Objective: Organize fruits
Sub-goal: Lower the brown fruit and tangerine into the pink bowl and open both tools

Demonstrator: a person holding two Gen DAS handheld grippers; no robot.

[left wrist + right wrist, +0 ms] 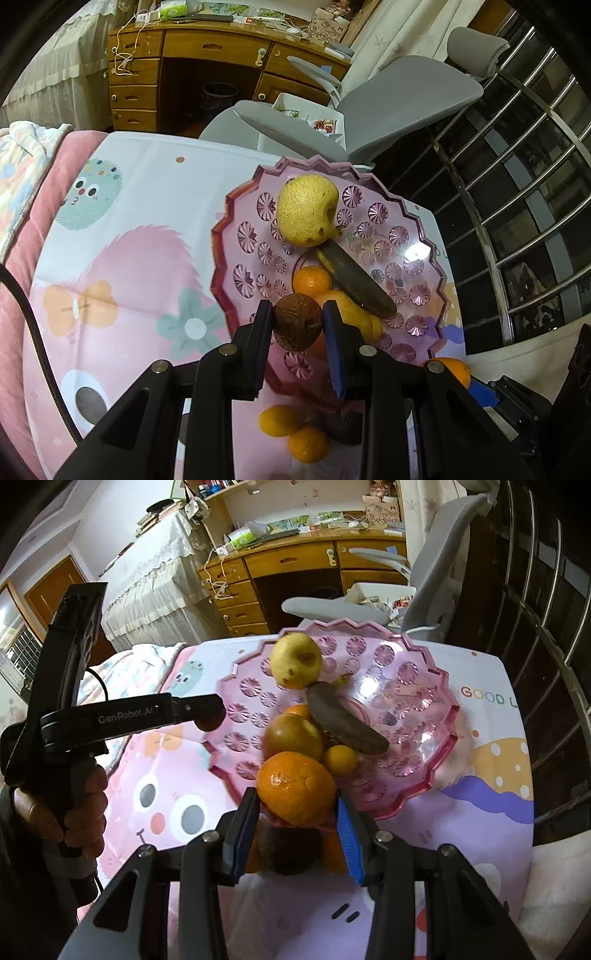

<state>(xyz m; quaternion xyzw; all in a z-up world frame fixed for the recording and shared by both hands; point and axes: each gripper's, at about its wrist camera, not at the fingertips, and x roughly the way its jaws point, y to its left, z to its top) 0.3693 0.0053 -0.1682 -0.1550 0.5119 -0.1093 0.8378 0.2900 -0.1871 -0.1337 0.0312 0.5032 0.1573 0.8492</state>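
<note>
The left gripper (297, 325) squeezes a small brown fruit (297, 322), maybe a passion fruit; the right gripper (296, 805) pinches an orange (295, 787). Both hang over the pink bowl (436, 771), which holds a pear (295, 660) and a dark banana (343, 720). Small oranges (291, 432) wait outside.

We read "GenRobot.AI" in pale letters along the black body of the left gripper (207, 716), seen from the right wrist camera. On the tablecloth (491, 746), to the right of the pink bowl, coloured capitals spell "GOOD" and then a "U" cut off at the picture's edge. A brown paper bag (330, 26) on the desk (207, 48) carries scattered dark letters; we can make out "U" and "M", the rest being too small to read.
</note>
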